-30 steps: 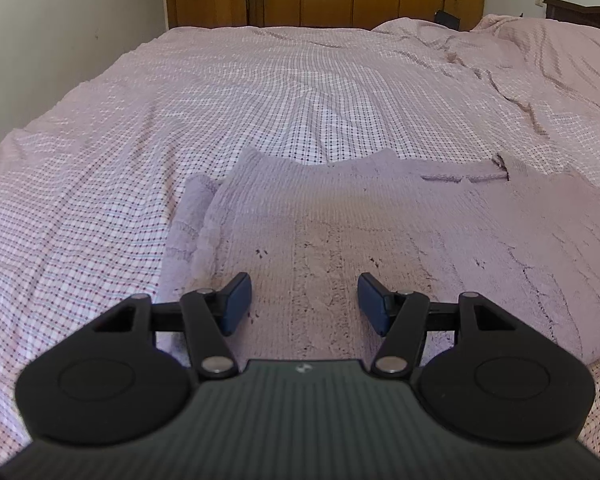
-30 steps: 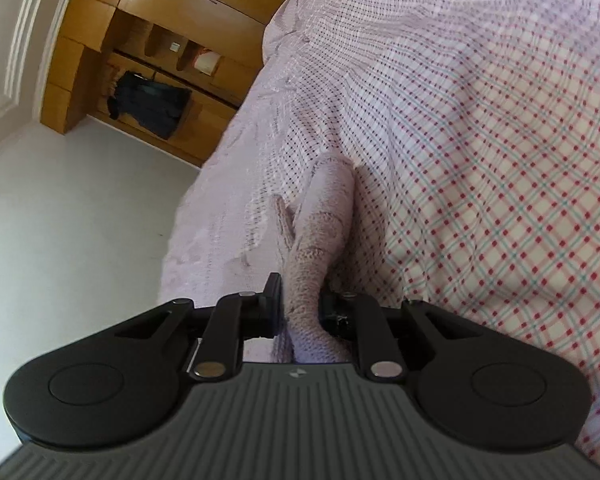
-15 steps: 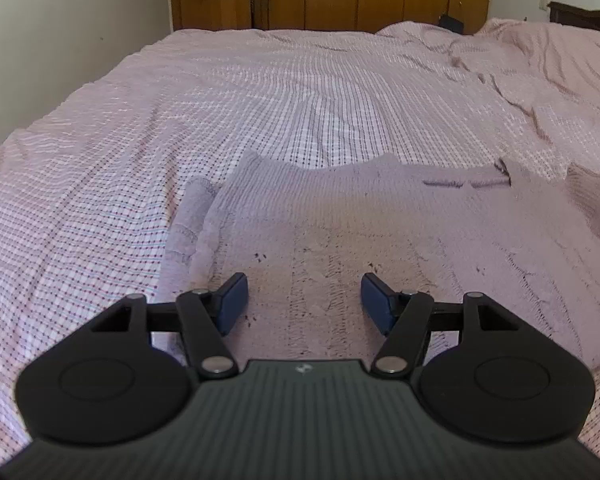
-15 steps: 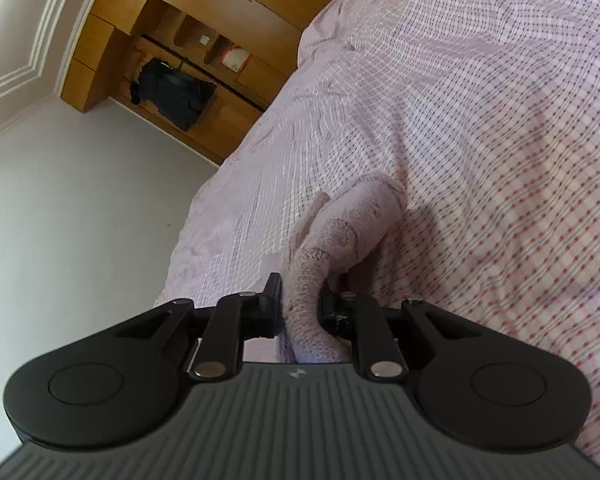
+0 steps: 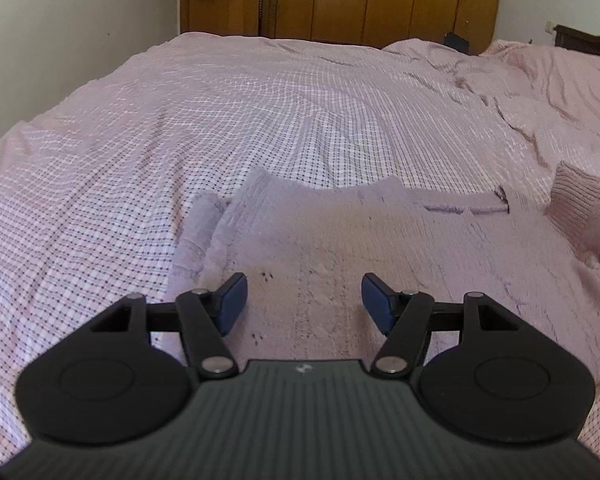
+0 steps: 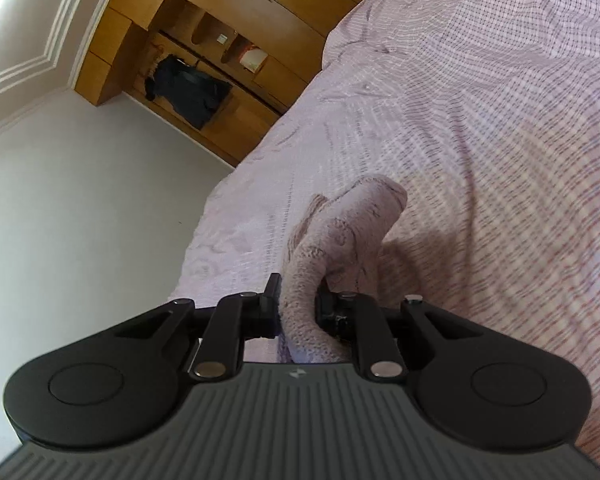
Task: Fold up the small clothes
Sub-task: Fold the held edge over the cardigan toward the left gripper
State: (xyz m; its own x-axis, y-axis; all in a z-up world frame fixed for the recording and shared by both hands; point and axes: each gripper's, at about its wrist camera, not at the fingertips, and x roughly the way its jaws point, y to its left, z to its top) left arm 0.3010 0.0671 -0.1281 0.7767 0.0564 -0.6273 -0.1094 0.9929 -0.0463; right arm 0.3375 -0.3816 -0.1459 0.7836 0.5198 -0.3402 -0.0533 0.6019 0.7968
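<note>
A small pale mauve knitted sweater point(image 5: 340, 240) lies spread on the checked bed cover, its left sleeve folded in along the side. My left gripper point(image 5: 302, 300) is open and empty, low over the sweater's near middle. My right gripper point(image 6: 298, 312) is shut on the sweater's right sleeve point(image 6: 340, 232) and holds it lifted off the bed; the sleeve bends forward past the fingers. That raised sleeve also shows at the right edge of the left wrist view point(image 5: 580, 200).
The pink checked bed cover point(image 5: 260, 120) stretches wide ahead and left. A rumpled pink quilt point(image 5: 540, 80) lies at the back right. Wooden wardrobes point(image 5: 380, 0) stand behind the bed, with a white wall on the left.
My right gripper has lifted the sleeve higher and swung it inward over the sweater. The left gripper has stayed open and edged slightly forward.
</note>
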